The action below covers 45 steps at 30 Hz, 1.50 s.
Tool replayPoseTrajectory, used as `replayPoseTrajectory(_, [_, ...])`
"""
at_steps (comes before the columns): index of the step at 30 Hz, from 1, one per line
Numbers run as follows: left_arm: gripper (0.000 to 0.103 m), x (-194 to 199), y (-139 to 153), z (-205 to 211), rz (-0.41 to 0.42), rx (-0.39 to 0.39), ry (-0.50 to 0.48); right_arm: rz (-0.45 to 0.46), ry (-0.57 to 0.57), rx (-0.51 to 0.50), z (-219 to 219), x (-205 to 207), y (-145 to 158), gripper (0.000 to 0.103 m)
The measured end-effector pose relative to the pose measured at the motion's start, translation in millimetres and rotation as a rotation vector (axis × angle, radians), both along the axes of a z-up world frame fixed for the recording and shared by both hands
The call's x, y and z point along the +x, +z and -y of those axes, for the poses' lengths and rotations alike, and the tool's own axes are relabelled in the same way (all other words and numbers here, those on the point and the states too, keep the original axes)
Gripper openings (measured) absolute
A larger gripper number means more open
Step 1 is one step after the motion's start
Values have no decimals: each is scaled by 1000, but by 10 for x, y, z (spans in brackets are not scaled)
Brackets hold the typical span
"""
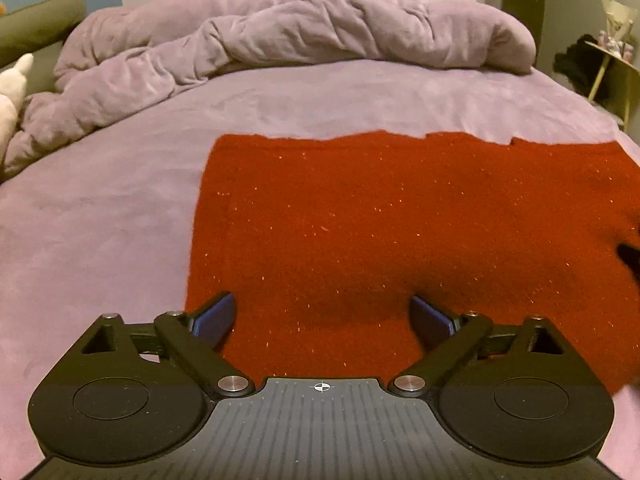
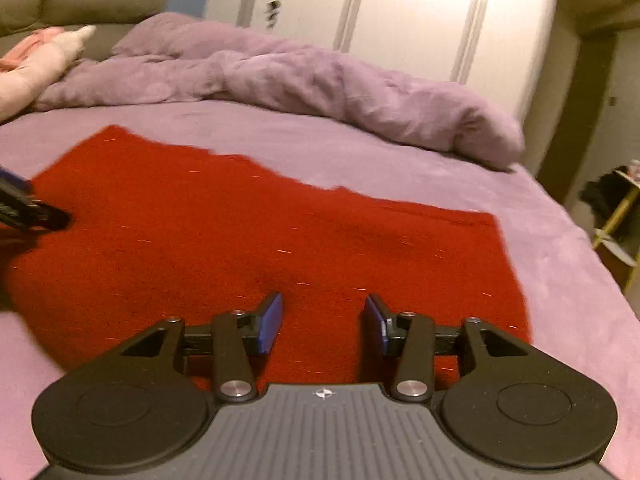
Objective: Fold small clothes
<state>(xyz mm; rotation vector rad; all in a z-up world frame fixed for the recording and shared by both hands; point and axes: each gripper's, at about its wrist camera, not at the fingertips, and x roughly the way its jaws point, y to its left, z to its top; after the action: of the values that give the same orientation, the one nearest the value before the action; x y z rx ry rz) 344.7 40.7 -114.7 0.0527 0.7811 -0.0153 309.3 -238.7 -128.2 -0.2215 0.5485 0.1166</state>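
A red knitted garment [image 1: 380,232] with gold flecks lies flat on the purple bed sheet [image 1: 100,220]. My left gripper [image 1: 323,314] is wide open and empty, low over the garment's near left part. In the right wrist view the same garment [image 2: 240,232] spreads across the sheet [image 2: 560,300]. My right gripper [image 2: 323,320] is open and empty over its near right part. The left gripper's tip [image 2: 28,212] shows at the left edge of that view, over the garment. A dark tip of the right gripper [image 1: 630,258] shows at the right edge of the left wrist view.
A crumpled purple duvet [image 1: 280,36] lies along the far side of the bed. White wardrobe doors [image 2: 400,20] stand behind it. A plush toy [image 1: 12,92] and an olive headboard [image 1: 36,28] are at the left. A small shelf with dark items [image 1: 600,68] stands right.
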Motion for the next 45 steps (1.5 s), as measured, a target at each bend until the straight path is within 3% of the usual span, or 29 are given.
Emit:
replayPoseTrajectory(5, [103, 160, -34, -73, -3, -50, 14, 6, -72, -7, 249, 212, 18, 48])
replayPoseTrajectory(9, [102, 133, 78, -127, -29, -97, 66, -26, -113, -26, 139, 193, 102, 50])
replayPoseTrajectory(14, [99, 128, 316, -12, 38, -131, 43, 19, -22, 68, -141, 185, 257, 49])
replayPoseTrajectory(18, [99, 386, 189, 186, 18, -59, 36, -37, 13, 35, -294, 447, 68, 50])
replayPoseTrajectory(19, [99, 470, 97, 215, 3, -31, 46, -27, 16, 23, -261, 499, 8, 54])
replayPoseTrajectory(20, [102, 524, 29, 218, -6, -17, 56, -3, 22, 22, -200, 534, -41, 66])
replayPoseTrajectory(22, [103, 575, -42, 195, 18, -30, 72, -2, -4, 59, -20, 630, -75, 78])
replayPoseTrajectory(28, [103, 596, -94, 183, 52, -27, 80, 6, -14, 75, 72, 645, -78, 82])
replayPoseTrajectory(34, [103, 430, 49, 32, -2, -59, 80, -49, -77, -1, -130, 500, 80, 86])
replayPoseTrajectory(39, [103, -108, 176, -362, 0, -174, 102, -45, -35, 139, -182, -133, 215, 86])
replayPoseTrajectory(43, [103, -540, 146, -773, -18, -180, 168, -62, -11, 152, -231, -542, 148, 85])
replayPoseTrajectory(45, [103, -608, 99, -956, -47, -244, 182, -97, -21, 183, -235, -574, 92, 82])
